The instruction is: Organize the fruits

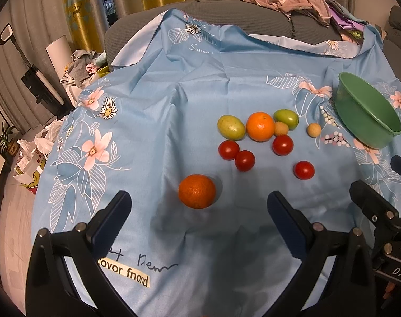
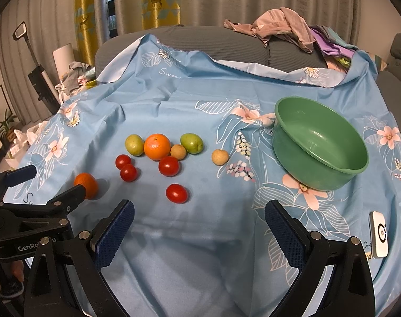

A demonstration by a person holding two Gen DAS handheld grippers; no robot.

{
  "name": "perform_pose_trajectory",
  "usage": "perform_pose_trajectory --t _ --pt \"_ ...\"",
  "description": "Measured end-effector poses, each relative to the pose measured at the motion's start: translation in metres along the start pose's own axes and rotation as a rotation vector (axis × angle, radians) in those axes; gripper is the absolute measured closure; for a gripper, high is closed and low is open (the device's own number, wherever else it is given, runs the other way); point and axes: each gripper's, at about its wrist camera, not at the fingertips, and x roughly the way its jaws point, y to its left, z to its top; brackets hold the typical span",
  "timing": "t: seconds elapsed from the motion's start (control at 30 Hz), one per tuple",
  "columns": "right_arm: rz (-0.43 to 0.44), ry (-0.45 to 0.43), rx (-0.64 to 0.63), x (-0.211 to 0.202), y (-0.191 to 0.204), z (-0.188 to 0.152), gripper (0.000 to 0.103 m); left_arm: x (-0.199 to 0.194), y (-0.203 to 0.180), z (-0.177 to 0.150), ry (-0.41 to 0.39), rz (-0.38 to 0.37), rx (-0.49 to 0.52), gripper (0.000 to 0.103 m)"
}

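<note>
Two grippers, left (image 1: pixel 197 206) and right (image 2: pixel 199 212), are held wide open and empty. Fruits are scattered left of the bowl (image 2: pixel 332 158); one orange (image 1: pixel 197 191) is seen nearest the left gripper.

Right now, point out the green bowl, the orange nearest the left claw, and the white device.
green bowl (image 2: pixel 340 170), right wrist view, near rim.
nearest orange (image 1: pixel 197 191), left wrist view, middle of its skin.
white device (image 2: pixel 380 233), right wrist view, its face.
</note>
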Motion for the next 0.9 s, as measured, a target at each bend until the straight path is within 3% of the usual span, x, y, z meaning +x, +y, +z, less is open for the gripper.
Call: perform_pose_trajectory --t 0.63,0.7,0.9 --pt "0.002 -0.006 0.002 0.0 -0.001 0.0 0.003 -0.001 0.0 0.002 -0.003 -0.016 -0.009 0.0" --pt "0.025 -0.017 0.012 -0.002 -0.004 0.0 0.003 -0.003 0.005 0.002 -0.007 -0.067 -0.033 0.0" --pt "0.127 -0.056 -0.016 -0.007 -0.011 -0.002 0.003 -0.005 0.026 0.003 -0.016 -0.32 -0.132 0.0"
